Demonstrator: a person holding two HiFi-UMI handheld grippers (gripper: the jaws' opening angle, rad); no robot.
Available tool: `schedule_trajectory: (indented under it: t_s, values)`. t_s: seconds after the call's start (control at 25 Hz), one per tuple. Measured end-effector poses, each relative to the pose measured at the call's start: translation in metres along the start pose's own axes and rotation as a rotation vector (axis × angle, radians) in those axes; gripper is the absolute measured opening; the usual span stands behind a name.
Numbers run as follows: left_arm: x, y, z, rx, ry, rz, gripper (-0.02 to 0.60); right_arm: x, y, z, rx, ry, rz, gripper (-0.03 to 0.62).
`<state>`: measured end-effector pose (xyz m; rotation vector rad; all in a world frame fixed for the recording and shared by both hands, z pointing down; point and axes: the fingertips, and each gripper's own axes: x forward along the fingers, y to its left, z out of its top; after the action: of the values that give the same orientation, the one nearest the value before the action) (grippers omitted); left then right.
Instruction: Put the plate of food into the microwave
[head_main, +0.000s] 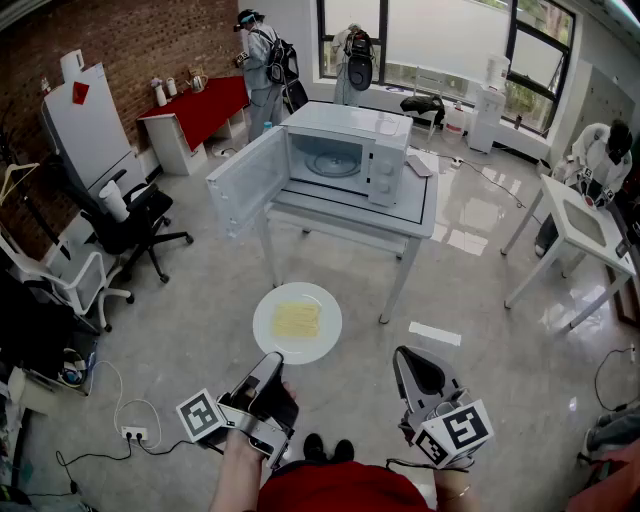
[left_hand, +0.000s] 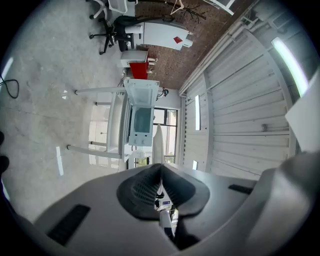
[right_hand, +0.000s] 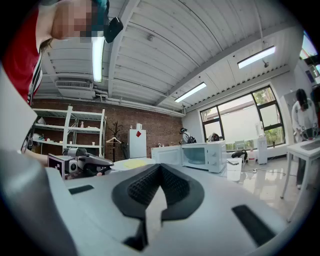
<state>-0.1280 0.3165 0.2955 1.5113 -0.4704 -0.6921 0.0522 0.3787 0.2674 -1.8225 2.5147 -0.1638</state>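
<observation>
White plate (head_main: 272, 305) of yellow food (head_main: 297, 320), pinched at its near rim by the left gripper (head_main: 272, 360) and held in the air above the grey floor (head_main: 180, 300), well apart from the microwave (head_main: 385, 150) – the right gripper (head_main: 405, 358) is pressed together on nothing. Its door (head_main: 245, 180) already stands wide open and the inside looks empty, so what appears left is the approach to the glass-topped table (head_main: 420, 215) and setting the plate inside. Room: polished floor, brick wall (head_main: 130, 50), tall windows (head_main: 440, 35), a black office chair (head_main: 130, 225) – other people work at the far side.
</observation>
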Motion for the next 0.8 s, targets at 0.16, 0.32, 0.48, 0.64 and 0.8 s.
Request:
schedule_trajectory:
  t_s: [0.16, 0.32, 0.48, 0.64, 0.8]
  values:
    - [-0.0021, -0.0022, -0.0024, -0.002, 0.002, -0.002, 0.017, -0.0015, 0.0035, 0.0015, -0.004, 0.001, 0.004, 0.014]
    - [-0.0016, -0.0036, -0.0044, -0.001, 0.004, -0.004, 0.017, -0.0029, 0.0026, 0.0022, -0.007, -0.001, 0.006, 0.014]
    - [-0.0027, -0.0045, -0.0046, 0.000, 0.002, -0.005, 0.017, -0.0035, 0.0029, 0.0017, -0.006, 0.000, 0.007, 0.014]
    - [-0.0019, -0.0054, -0.0049, 0.001, -0.001, -0.006, 0.017, -0.0036, 0.0007, 0.0018, -0.005, 0.003, 0.007, 0.014]
    - [-0.0017, -0.0039, -0.0025, -0.002, -0.005, 0.000, 0.017, -0.0014, 0.0003, -0.0003, 0.002, 0.005, 0.008, 0.014]
